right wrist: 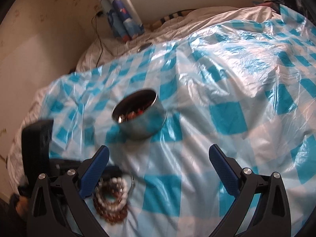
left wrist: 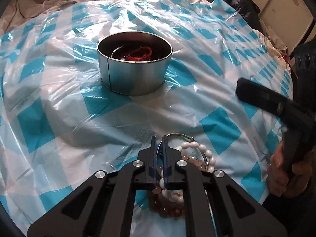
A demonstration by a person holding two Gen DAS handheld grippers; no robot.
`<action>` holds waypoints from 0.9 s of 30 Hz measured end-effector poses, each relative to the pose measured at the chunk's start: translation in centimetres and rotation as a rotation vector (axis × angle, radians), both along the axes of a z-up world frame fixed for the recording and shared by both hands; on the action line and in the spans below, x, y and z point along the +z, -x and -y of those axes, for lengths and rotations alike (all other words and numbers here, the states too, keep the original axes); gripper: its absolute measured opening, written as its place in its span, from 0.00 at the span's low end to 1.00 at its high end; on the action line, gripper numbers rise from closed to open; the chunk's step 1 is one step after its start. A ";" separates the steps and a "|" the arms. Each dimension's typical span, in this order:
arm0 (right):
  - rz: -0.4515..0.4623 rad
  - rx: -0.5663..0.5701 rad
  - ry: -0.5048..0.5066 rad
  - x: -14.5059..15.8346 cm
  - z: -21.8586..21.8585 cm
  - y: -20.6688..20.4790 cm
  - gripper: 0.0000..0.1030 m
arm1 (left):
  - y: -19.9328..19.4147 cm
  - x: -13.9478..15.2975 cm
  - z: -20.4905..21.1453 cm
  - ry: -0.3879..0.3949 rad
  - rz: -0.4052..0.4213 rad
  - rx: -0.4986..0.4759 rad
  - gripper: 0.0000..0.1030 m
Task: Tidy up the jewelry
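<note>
Left wrist view: the left gripper (left wrist: 159, 138) is down over a small heap of bracelets at the near edge of a bed spread with a blue-and-white checked plastic sheet (left wrist: 59, 102). Its two blue fingers (left wrist: 152, 158) stand almost together, closed on a thin silver bangle (left wrist: 181, 135) whose wire passes between them, apparently so that one piece can be taken out of the heap. Three pieces can be counted there: the bangle, a white bead bracelet (left wrist: 205, 152) and an amber bead bracelet (left wrist: 165, 207), all lying on top of one another. A little farther in, near the middle of the sheet, stands one round metal tin (left wrist: 134, 77), open at the top, with a red cord bracelet (left wrist: 141, 54) inside; it looks to be the place where the jewelry is collected. At the right edge a hand (left wrist: 280, 169) holds the other gripper's handle, well apart from the heap.

Right wrist view: the picture is blurred. The right gripper (right wrist: 159, 159) hangs above the sheet with its fingers wide apart and nothing between them, probably waiting its turn. The heap (right wrist: 111, 196) lies just beside its left finger, at near left, and the tin (right wrist: 139, 114) sits farther off, with reddish contents too smeared to count. The left gripper shows as a dark shape at far left.
</note>
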State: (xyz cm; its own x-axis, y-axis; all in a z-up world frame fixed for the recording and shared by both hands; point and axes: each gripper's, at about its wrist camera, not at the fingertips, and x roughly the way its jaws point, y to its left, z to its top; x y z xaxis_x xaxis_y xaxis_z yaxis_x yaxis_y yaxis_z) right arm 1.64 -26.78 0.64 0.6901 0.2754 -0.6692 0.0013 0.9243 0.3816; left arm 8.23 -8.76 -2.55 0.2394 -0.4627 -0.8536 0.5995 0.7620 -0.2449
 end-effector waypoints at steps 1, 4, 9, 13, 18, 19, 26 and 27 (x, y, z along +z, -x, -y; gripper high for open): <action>0.003 0.007 0.004 0.0 -0.3 0.6 0.95 | 0.0 0.3 -0.2 0.017 -0.002 0.004 0.02; -0.009 0.028 -0.003 -0.8 -1.1 2.0 0.95 | -0.2 1.4 -1.5 0.080 -0.006 0.033 0.02; -0.012 0.098 0.058 -1.3 -3.5 2.1 0.95 | -0.6 2.6 -3.5 0.170 -0.024 0.071 0.02; 0.000 0.142 0.115 -1.4 -5.2 1.8 0.95 | -0.7 3.4 -5.2 0.181 0.000 0.109 0.02; -0.014 0.168 0.154 -2.1 -6.2 1.4 0.95 | -1.8 4.1 -8.2 0.163 0.041 0.222 0.02; -0.019 0.171 0.150 -2.2 -6.3 1.3 0.95 | -1.9 4.2 -8.5 0.168 0.043 0.235 0.02; -0.010 0.250 0.146 -2.5 -7.8 1.2 0.94 | -2.5 4.5 -9.2 0.183 0.049 0.255 0.02; -0.017 0.265 0.162 -2.6 -8.3 1.2 0.93 | -2.5 4.5 -9.1 0.181 0.051 0.253 0.02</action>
State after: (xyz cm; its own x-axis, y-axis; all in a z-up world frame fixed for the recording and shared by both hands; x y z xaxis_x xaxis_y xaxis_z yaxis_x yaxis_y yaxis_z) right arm 0.42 -18.46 -2.00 0.5965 0.3329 -0.7303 -0.2430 0.9421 0.2310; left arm 10.71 0.38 1.98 0.4068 -0.5266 -0.7465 0.4118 0.8351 -0.3648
